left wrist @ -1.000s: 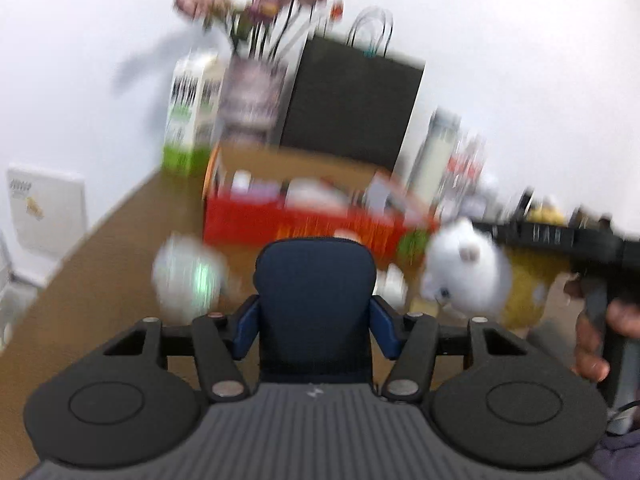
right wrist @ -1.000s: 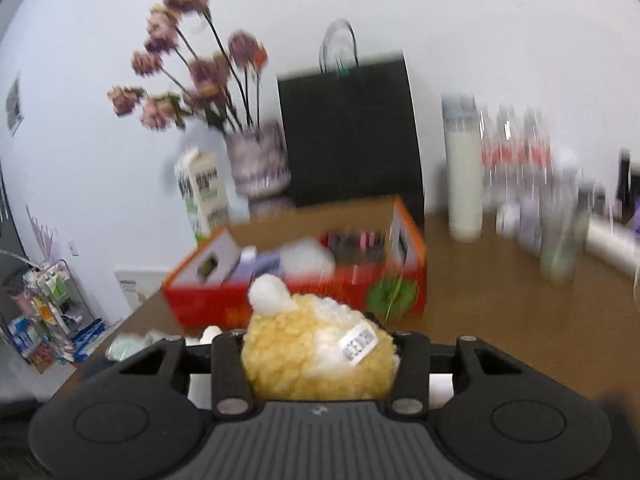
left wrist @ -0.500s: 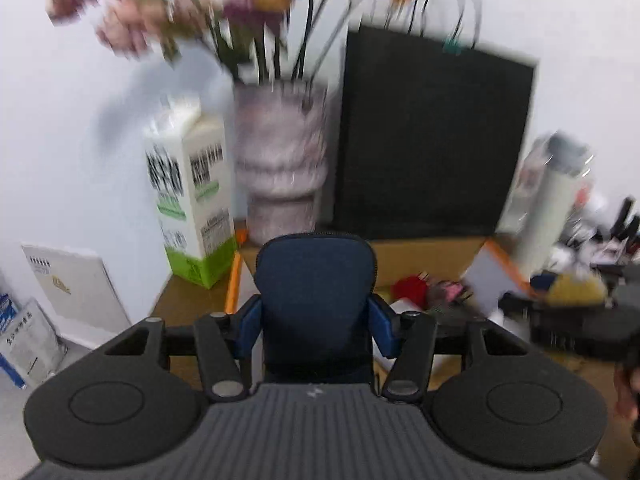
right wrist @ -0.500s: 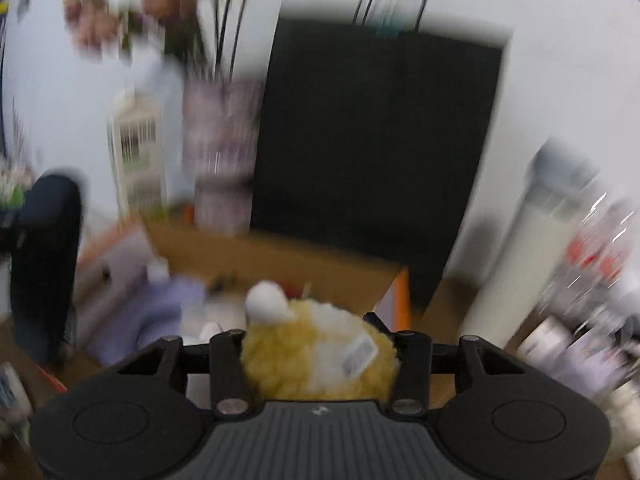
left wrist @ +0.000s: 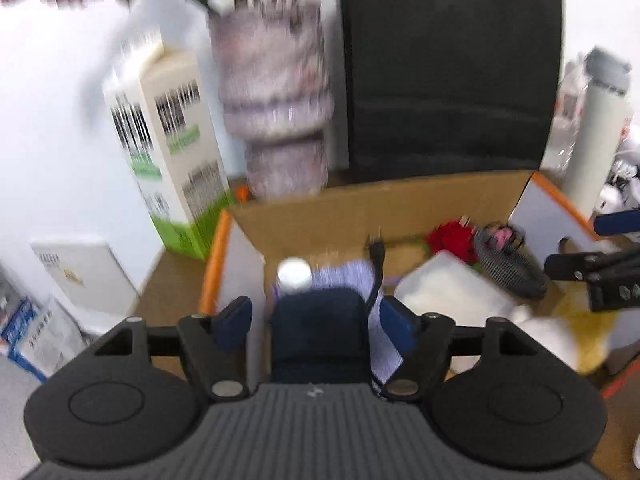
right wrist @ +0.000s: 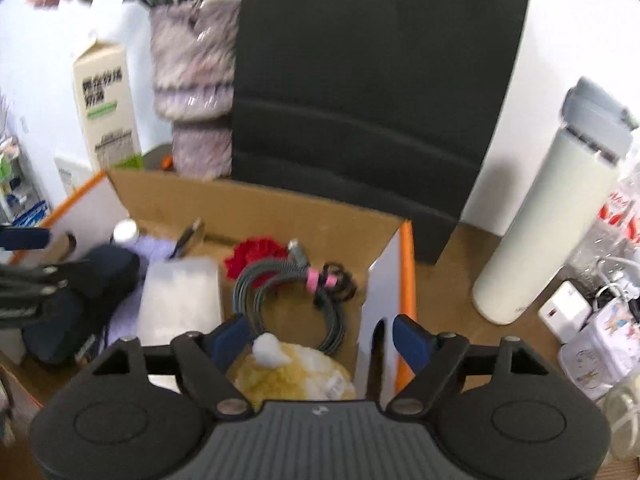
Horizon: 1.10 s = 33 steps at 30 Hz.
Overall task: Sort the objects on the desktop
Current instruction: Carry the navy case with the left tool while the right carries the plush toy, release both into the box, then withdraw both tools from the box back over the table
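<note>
An open cardboard box (left wrist: 360, 216) with orange-edged flaps holds a white case (right wrist: 180, 300), a coiled grey cable (right wrist: 276, 280), a red flower (right wrist: 256, 254) and purple cloth (left wrist: 344, 276). My left gripper (left wrist: 316, 324) hangs over the box's left end, jaws opening. A dark blue pouch (left wrist: 320, 332) sits between its fingers with a gap on each side. My right gripper (right wrist: 322, 340) is over the box's right end, jaws opening. The yellow plush toy (right wrist: 288, 372) lies below and between its fingers, clear of the right pad.
A milk carton (left wrist: 168, 152), a pinkish vase (left wrist: 276, 112) with flowers and a black paper bag (left wrist: 448, 72) stand behind the box. A tall white flask (right wrist: 552, 220), a charger (right wrist: 564, 308) and plastic bottles crowd the table to the right.
Both grippers travelled from the table in front of the box to above its inside. Their jaws widened and let go of the blue pouch and the plush.
</note>
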Tool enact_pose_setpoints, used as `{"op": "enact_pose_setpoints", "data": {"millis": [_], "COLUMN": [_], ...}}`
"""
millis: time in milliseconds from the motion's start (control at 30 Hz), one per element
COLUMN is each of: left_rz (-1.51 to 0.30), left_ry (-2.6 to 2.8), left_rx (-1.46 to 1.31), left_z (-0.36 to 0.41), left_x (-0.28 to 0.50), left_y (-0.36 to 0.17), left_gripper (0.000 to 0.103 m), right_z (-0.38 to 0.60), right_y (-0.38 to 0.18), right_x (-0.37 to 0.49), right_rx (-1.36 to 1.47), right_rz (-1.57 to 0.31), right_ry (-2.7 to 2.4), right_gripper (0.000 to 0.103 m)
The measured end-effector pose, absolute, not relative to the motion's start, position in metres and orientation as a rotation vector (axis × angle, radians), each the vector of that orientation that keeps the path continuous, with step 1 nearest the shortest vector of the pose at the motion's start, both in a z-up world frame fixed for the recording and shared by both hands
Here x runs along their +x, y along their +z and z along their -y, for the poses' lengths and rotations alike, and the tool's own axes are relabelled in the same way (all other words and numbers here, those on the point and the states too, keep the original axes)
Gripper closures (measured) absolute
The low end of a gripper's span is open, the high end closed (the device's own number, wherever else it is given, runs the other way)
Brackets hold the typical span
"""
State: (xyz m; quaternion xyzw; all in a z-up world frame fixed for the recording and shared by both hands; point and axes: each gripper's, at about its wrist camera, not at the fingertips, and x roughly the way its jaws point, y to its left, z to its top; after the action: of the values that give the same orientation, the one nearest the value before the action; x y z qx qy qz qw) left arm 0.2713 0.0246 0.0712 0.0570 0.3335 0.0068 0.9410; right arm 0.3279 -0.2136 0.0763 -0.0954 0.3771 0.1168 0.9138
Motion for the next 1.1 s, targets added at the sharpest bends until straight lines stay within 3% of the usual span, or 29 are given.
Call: {"op": "enact_pose_setpoints", "data": {"millis": [200,433,567,733,900,1100], "left_rz": [-0.595,-0.593,-0.522,-0.489,-0.499,-0.515], "left_ry": [0.0,-0.001,0.043,0.014,0.065,0.128], "left_rx": [0.089,0.061,0.006,-0.061,0.049,-0.019], "left_z": [-0.035,-0.037,-0.036,-0.02,-0.003,-0.012], "left_x": [0.243,0.189,0.131,0.059,0.006,-0.039], "left_y": [0.121,0.128,0.111,0.079,0.035,0.013], "left_gripper": [0.019,0.005,0.003,0.0,0.0,0.0], "right_z": [0.226,0.241,0.249,0.235,0.227,0.221], "right_y": [0.11,0.132,0.12,0.078,0.038,0.018], "right_x": [0.304,0.248,0.192,0.119,0.052,-0.014], "right_rx": [-0.147,-0.054,0.071,0.036,0.047,-0.004], "right_rz": [-0.737,-0.701,-0.643,-0.586,-0.604,-0.578], "right_ry": [0.24,0.158,0.219,0.149,0.144,0.088], "right_gripper": [0.02,0.02,0.017,0.014,0.014,0.014]}}
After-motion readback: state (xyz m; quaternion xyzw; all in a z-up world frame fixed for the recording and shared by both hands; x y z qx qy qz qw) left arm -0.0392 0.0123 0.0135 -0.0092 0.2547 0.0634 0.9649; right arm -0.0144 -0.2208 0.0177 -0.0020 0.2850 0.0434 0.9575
